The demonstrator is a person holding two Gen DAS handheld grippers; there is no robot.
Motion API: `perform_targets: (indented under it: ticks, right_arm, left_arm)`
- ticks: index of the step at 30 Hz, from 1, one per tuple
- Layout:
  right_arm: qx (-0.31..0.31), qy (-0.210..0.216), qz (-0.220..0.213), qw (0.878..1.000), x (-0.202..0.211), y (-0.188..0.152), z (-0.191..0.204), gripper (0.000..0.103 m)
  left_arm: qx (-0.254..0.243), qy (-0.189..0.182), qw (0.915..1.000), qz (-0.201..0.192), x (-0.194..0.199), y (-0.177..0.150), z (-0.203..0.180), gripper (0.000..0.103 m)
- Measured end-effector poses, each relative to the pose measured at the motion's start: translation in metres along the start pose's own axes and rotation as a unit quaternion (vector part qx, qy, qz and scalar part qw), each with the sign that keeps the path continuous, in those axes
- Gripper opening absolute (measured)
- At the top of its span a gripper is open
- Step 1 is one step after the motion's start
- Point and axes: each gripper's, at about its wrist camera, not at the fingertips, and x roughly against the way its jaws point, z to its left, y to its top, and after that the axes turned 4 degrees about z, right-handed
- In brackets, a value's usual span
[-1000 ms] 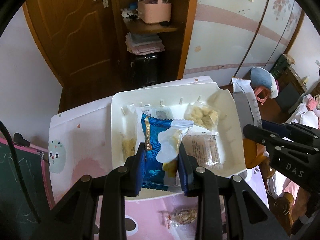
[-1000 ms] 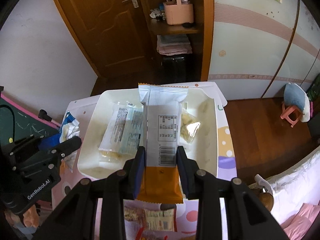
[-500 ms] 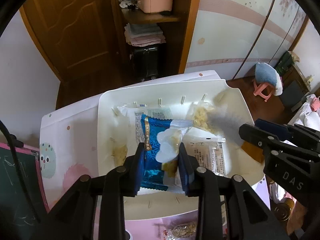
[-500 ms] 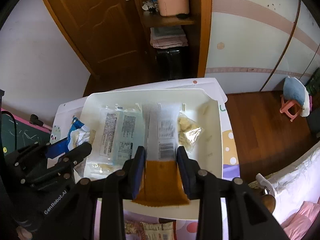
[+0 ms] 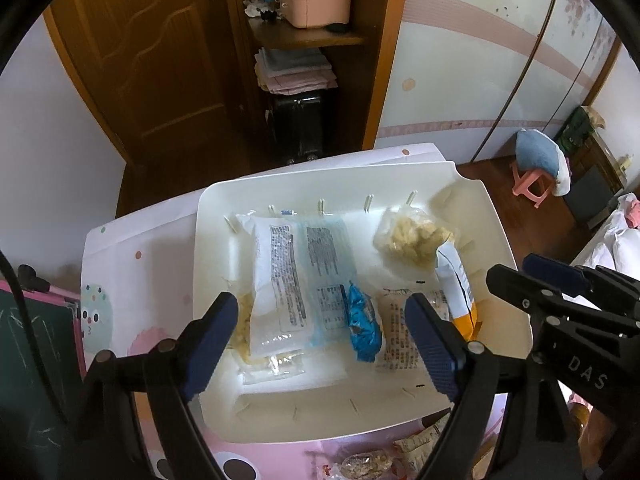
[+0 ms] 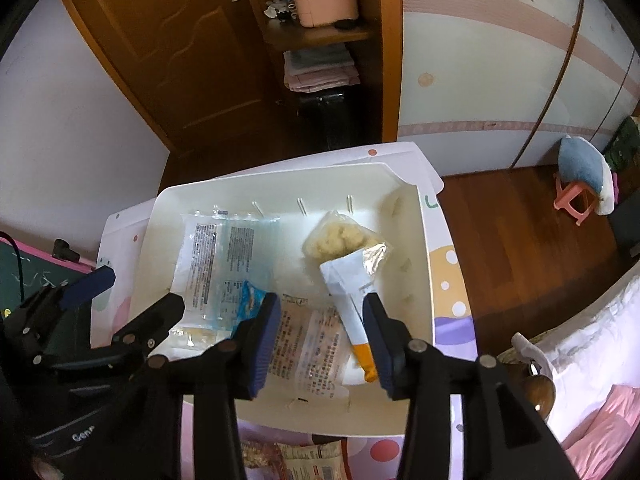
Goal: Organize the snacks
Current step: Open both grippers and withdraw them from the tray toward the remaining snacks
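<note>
Both snacks just dropped into the white bin [image 5: 496, 216]

Left claw [image 5: 320, 332] has just been opening and now stands wide, nothing pinched; the blue packet [image 5: 362, 328] lies loose in the bin between its pads, resting against the big clear packet [image 5: 296, 276]. Right claw [image 6: 318, 340] has just been opening too, pads parted, and the orange-and-white packet [image 6: 352, 296] sits tilted between them, looks let go, its top leaning on the clear bag of yellowish bits [image 6: 340, 236]. Bin sits on the pink spotted tabletop [image 5: 120, 276], a few more snacks [image 6: 308, 460] waiting near its front edge. My guess: these are all light, crinkly, slippery film packs with crushable stuff inside, so pinch the flat sealed end or a side edge gently, not the puffy middle.
</note>
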Motion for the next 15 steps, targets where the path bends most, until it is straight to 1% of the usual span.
perform_targets:
  ticks: [9, 15]
  right_arm:
    - [-0.006, 0.004, -0.007, 1.000, 0.015, -0.010, -0.008, 0.043]
    - [-0.004, 0.006, -0.015, 1.000, 0.032, -0.021, -0.009, 0.043]
  left_arm:
    - [-0.001, -0.002, 1.0000, -0.002, 0.013, -0.008, -0.005, 0.085]
    - [-0.001, -0.001, 1.0000, -0.009, 0.035, -0.021, -0.007, 0.085]
